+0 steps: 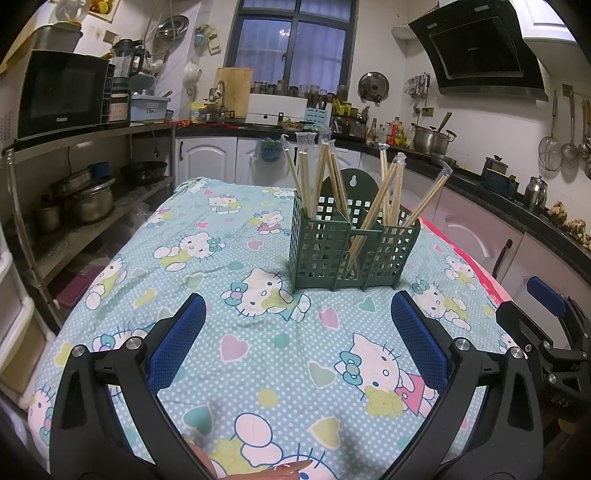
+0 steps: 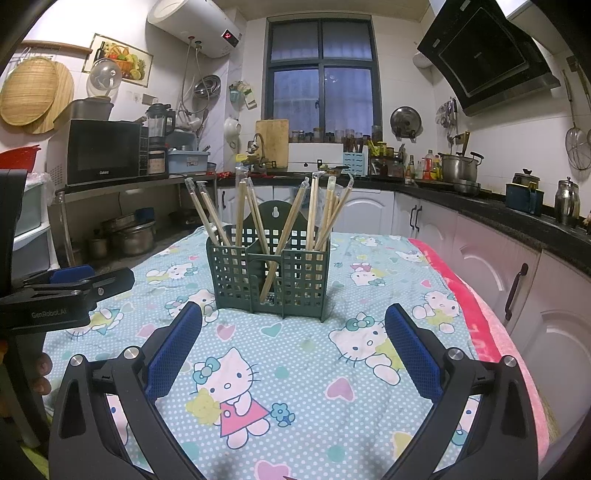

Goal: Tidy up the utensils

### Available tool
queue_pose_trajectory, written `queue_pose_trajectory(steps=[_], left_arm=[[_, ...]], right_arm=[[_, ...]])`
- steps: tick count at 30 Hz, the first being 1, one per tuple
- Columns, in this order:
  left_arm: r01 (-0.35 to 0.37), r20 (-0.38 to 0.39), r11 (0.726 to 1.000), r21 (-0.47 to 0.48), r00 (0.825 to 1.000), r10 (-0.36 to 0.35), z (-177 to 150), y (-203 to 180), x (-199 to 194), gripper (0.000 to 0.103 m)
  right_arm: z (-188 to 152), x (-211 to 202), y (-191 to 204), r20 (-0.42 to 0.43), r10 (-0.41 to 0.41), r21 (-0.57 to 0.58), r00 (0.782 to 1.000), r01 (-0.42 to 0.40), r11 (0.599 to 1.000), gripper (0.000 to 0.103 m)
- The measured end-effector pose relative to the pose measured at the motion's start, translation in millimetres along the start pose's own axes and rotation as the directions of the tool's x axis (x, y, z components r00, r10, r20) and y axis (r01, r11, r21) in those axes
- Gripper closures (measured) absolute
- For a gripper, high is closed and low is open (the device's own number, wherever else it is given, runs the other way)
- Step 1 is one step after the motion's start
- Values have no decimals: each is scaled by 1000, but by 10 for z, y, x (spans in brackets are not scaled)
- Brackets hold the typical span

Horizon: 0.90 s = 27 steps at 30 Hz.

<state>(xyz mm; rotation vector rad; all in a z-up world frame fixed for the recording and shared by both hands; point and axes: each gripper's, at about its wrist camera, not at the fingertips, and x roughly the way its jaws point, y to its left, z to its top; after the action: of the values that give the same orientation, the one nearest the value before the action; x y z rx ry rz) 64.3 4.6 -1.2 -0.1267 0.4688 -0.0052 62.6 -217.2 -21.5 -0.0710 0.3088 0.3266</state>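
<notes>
"GenRobot.AI" in pale letters on black body of left gripper (image 2: 74, 282), seen from right wrist view. "Galanz" small, pale, on lower front edge of black microwave (image 2: 105, 153), legible in both views (image 1: 62, 94). Red digits glowing on display of white water heater (image 2: 192, 27), too blurred to read. Brand mark on black range hood (image 1: 476, 48), too small to read.
</notes>
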Motion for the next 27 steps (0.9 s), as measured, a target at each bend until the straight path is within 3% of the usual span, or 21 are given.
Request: queue_pose_trajectory(steps=[27], left_arm=[[15,-14,1000,-15,1000,-15,6,0,7,11]], right_arm=[[-1,0,5,1,-1,0,1000,1,1000,7]])
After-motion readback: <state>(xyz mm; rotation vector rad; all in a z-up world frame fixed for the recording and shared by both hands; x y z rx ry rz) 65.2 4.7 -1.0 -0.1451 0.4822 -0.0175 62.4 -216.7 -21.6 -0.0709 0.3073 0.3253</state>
